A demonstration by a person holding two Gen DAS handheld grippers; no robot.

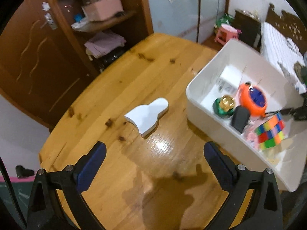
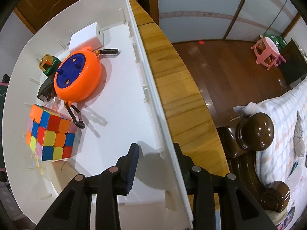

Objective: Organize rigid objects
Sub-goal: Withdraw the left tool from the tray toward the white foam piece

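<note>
Wide-apart jaws of the left gripper (image 1: 154, 154) above the table (image 1: 163, 61), white block (image 1: 146, 114) ahead.

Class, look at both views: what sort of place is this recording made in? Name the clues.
Most likely a bedroom in a home. A bed with a checked cover and carved wooden frame stands beside the wooden table, a wardrobe holds folded cloth, and a pink stool sits on the floor.

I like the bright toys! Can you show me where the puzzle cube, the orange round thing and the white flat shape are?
puzzle cube (image 2: 50, 132), right wrist view, on its front corner.
orange round thing (image 2: 77, 77), right wrist view, on its blue middle.
white flat shape (image 1: 146, 116), left wrist view, on its top face.
</note>
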